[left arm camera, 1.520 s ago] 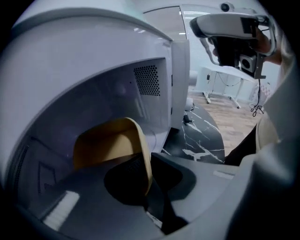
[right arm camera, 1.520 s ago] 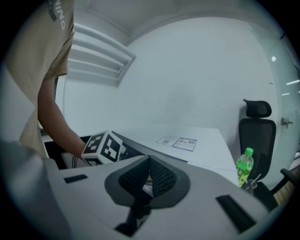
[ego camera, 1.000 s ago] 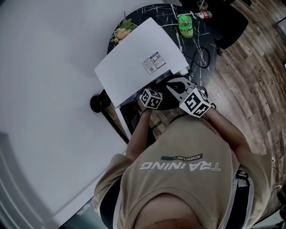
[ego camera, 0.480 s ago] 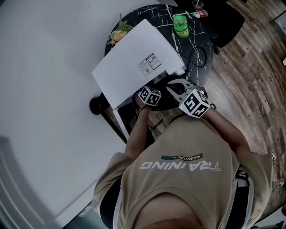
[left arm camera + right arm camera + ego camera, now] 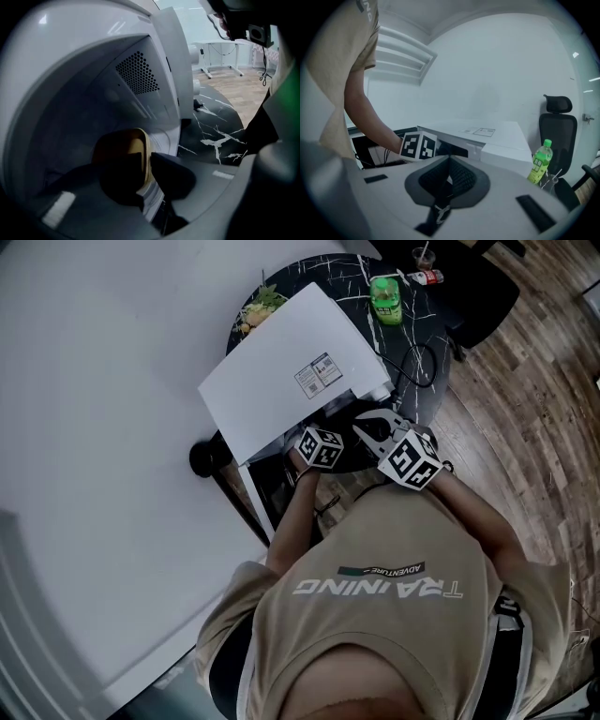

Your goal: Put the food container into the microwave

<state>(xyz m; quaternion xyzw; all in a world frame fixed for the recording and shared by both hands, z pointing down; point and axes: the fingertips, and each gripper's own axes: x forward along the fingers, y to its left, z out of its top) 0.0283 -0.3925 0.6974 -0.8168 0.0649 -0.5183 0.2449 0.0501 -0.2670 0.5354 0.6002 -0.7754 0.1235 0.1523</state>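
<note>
The white microwave [image 5: 281, 371] stands on a round black marble table [image 5: 427, 329], its door [image 5: 269, 488] swung open toward me. My left gripper [image 5: 319, 446] reaches into the opening. In the left gripper view, the left gripper [image 5: 146, 164] is inside the pale cavity [image 5: 136, 75], shut on the rim of a tan food container [image 5: 119, 147]. Whether the container rests on the cavity floor is hidden. My right gripper [image 5: 405, 456] hovers just right of the opening; in the right gripper view, this gripper [image 5: 449, 174] is shut and holds nothing.
A green bottle [image 5: 386, 294] and a plate of food [image 5: 261, 304] stand on the table behind the microwave. A black cable [image 5: 419, 357] lies to the right of the microwave. A black office chair [image 5: 557, 123] is beyond the table. Wood floor lies to the right.
The head view wavers slightly. Both grippers stay at the microwave's front in nearly the same places, with the left one still reaching into the opening.
</note>
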